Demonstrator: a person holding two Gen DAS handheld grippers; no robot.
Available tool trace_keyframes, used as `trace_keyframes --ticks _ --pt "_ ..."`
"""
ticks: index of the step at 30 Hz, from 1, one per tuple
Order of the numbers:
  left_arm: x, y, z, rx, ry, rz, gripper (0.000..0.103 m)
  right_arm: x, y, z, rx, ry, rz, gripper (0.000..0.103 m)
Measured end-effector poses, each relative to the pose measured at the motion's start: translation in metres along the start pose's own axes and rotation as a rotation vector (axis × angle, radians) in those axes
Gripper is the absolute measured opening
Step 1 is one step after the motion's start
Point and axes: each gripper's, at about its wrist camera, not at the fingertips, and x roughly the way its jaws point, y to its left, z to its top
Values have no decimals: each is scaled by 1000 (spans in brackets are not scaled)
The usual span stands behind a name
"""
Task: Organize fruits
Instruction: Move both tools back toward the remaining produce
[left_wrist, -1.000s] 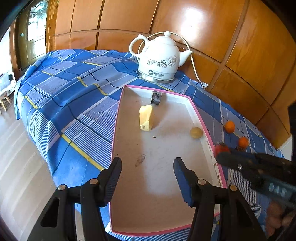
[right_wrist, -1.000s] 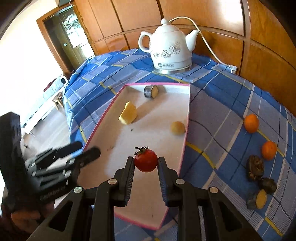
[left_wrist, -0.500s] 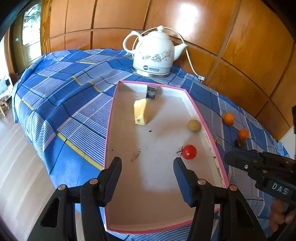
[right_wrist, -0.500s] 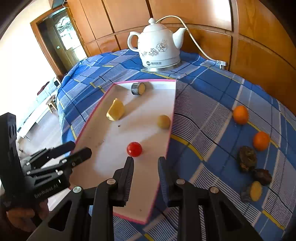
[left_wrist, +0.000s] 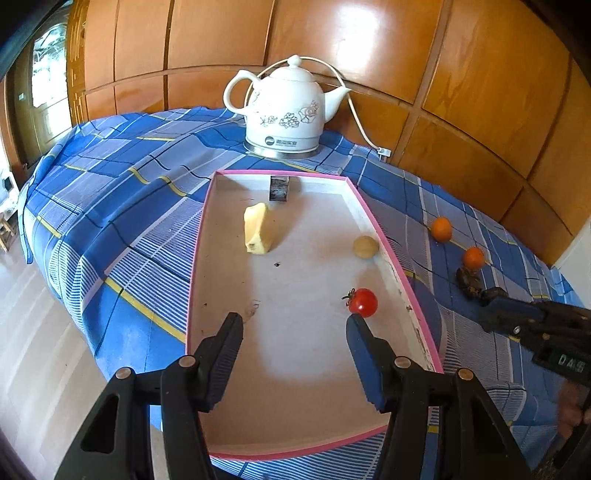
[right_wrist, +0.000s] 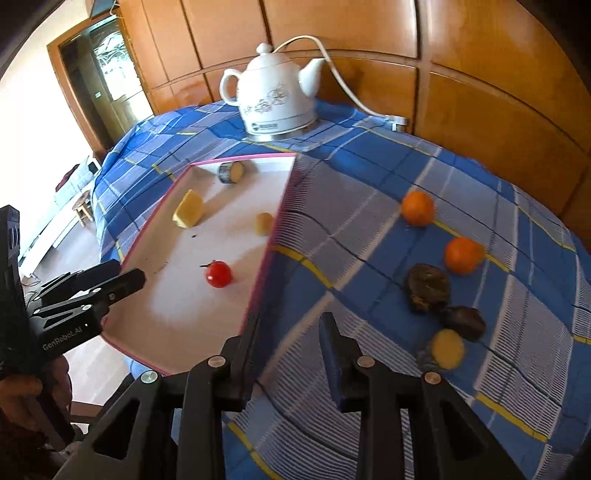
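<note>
The right tool (right_wrist: 290, 350) is empty, its jaws opening over the blue cloth; the tomato (right_wrist: 218, 273) lies in the pink tray (right_wrist: 275, 236). Next, centre wide jaws around the nearest dark fruit (right_wrist: 427, 286). The left tool (left_wrist: 295, 347) hovers apart, empty

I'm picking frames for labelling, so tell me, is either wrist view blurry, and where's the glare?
Left wrist view: sharp; glare on the wood panels, and a bright patch on the tray floor. Right wrist view: motion blur smears the tablecloth and oranges; panel glare is milder. Both show fisheye bending.
</note>
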Motion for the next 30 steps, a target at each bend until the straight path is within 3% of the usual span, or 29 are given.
trace_keyframes --ticks 11,20,26,30 --pt "-3 -15 -1 48 2 -21 59 -26 -42 -5 32 -27 -80 32" --pt "-1 -33 -1 99 18 -60 58 -50 -102 -11 85 -34 -193 33" --pt "0 -56 -2 159 35 -110 56 -53 -161 -24 193 -11 -280 33" --pt "4 -81 -2 217 60 -167 52 -45 -198 -39 328 19 -293 33"
